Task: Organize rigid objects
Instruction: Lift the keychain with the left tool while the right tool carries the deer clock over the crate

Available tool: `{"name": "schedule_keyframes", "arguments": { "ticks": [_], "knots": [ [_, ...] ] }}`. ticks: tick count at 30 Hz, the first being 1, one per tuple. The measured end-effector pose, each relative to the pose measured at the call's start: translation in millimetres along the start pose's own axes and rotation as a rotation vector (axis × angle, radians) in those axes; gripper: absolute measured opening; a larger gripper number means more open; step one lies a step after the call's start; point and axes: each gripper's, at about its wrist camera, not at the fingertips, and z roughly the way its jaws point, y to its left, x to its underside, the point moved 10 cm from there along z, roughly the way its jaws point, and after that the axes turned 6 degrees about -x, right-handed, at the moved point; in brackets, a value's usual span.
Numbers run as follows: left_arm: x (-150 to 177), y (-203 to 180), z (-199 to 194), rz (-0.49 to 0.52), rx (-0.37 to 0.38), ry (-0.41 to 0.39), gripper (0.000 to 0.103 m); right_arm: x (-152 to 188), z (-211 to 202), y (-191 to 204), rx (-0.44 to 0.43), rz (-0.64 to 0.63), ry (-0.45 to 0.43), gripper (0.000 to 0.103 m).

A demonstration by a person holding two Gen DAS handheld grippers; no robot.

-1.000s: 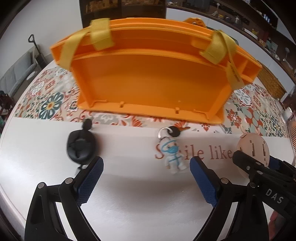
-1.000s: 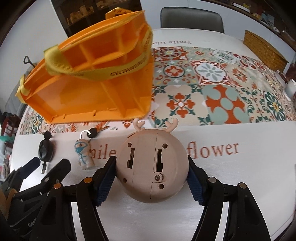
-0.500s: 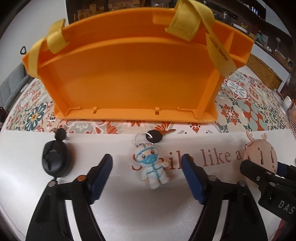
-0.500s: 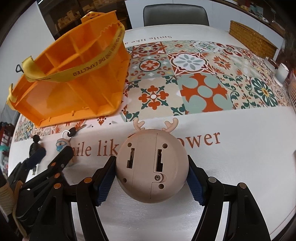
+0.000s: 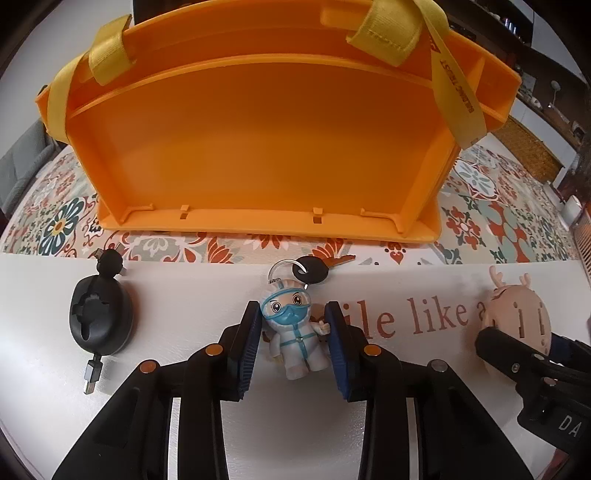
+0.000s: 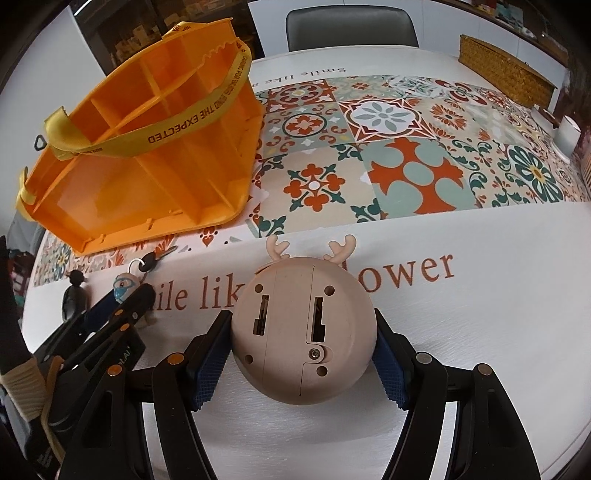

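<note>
Closest to the left camera: left gripper (image 5: 293, 334), jaws closing in around the little figure keychain (image 5: 295, 332). Blue pads right up against its sides, though hard to say whether both are truly pressing yet. Figure lying on its back on the white strip of the tablecloth (image 5: 184, 369), feet toward the camera, ring and black-headed key (image 5: 314, 271) at its head end, pointing away toward the patterned tiles.

Off to the left of that, well apart: black retractable cable reel (image 5: 98, 319), USB plug sticking out toward the camera, other plug end up by the tile border. Untouched.

Over on the right side: right gripper (image 6: 303, 354) clamped on the round beige antlered gadget (image 6: 303, 332), one blue pad on each flank, back face up with two slots and a screw showing. Antlers pointing away. Sitting on or just above the white cloth, right over the printed "Smile like a flower" lettering. Can't tell from here if it's lifted.

Farther back: orange organizer tray (image 5: 258, 129) on the tiled part of the cloth, just past the key. Big front compartment bare, divided sections behind it also bare as far as visible. Yellow printed strap (image 6: 192, 114) draped loosely across the top.

Way at the back: grey chair (image 6: 351, 24) at the far table edge, woven basket (image 6: 506, 77) to the right, something white and round (image 6: 569, 136) near the right rim.
</note>
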Motion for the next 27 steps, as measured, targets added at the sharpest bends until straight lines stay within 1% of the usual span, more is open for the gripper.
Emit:
{"name": "schedule_keyframes", "arguments": {
  "ticks": [3, 9, 15, 18, 21, 22, 27],
  "knots": [
    [0.7, 4.5, -5.1, 0.0, 0.013, -0.004, 0.035, 1.6, -0.1, 4.1, -0.01, 0.001, 0.003, 0.071],
    [-7.5, 11.6, -29.0, 0.0, 0.043, -0.051, 0.035, 0.7, -4.4, 17.1, -0.03, -0.012, -0.002, 0.071],
    [-14.0, 19.1, -50.5, 0.005, 0.055, -0.088, 0.034, -4.3, -13.3, 31.0, -0.051, -0.019, -0.013, 0.071],
    [-16.9, 23.0, -58.5, 0.0, 0.066, -0.094, 0.033, -7.6, -18.9, 36.8, -0.053, -0.029, -0.023, 0.071],
    [-19.9, 23.8, -61.6, 0.003, 0.071, -0.1, 0.031, -10.2, -23.1, 42.0, -0.056, -0.039, -0.031, 0.071],
    [-20.1, 24.8, -63.4, 0.004, 0.079, -0.1, 0.028, -11.1, -24.7, 44.1, -0.054, -0.044, -0.034, 0.071],
    [-21.9, 27.8, -67.4, 0.008, 0.086, -0.112, 0.027, -14.0, -29.1, 49.2, -0.052, -0.051, -0.043, 0.071]
  ]
}}
